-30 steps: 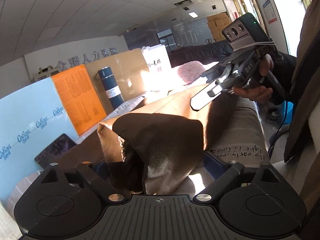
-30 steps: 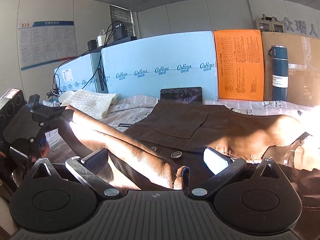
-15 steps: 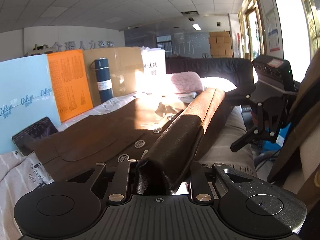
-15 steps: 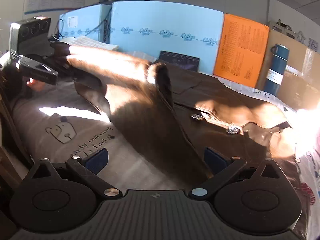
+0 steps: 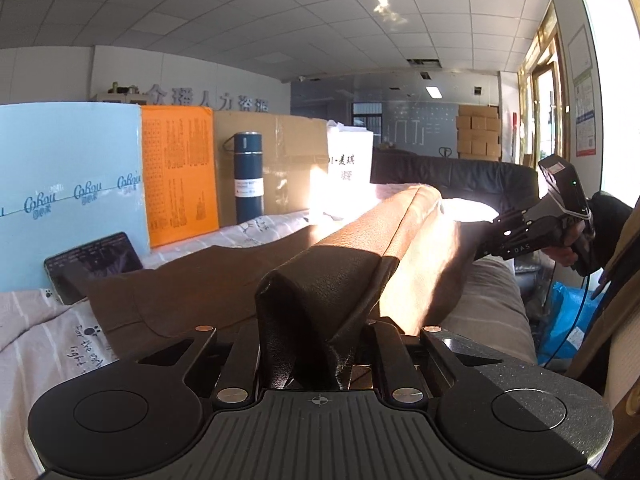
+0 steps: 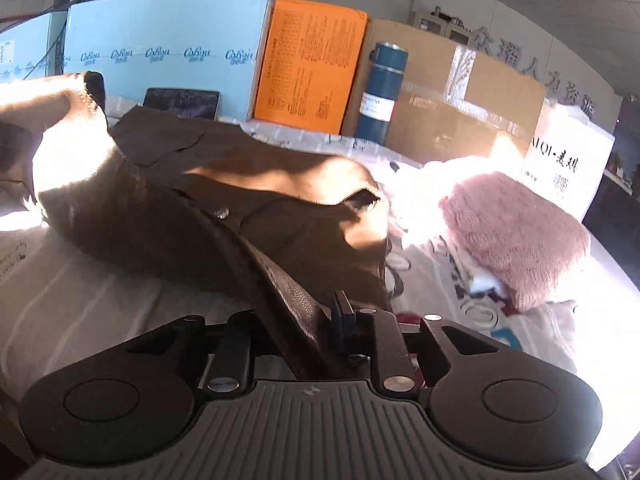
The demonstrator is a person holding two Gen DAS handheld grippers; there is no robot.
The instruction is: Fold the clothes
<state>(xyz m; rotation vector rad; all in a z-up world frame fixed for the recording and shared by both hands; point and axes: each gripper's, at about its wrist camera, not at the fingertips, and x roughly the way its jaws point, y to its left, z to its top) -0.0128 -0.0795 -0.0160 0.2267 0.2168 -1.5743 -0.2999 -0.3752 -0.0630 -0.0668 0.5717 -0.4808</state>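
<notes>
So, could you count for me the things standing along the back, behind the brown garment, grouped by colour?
Light blue: 1, the foam board
Orange: 1, the printed board
Dark blue: 1, the flask
Brown: 1, the cardboard box
White: 1, the box with printed characters
Black: 1, the tablet
Total: 6

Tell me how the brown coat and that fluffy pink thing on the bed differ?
The brown coat looks smooth and leathery, with buttons; the pink blanket is fuzzy. The coat has an edge raised, pinched by the left tongs and right tongs; the blanket lies bunched and untouched. Both rest on the bed.
</notes>
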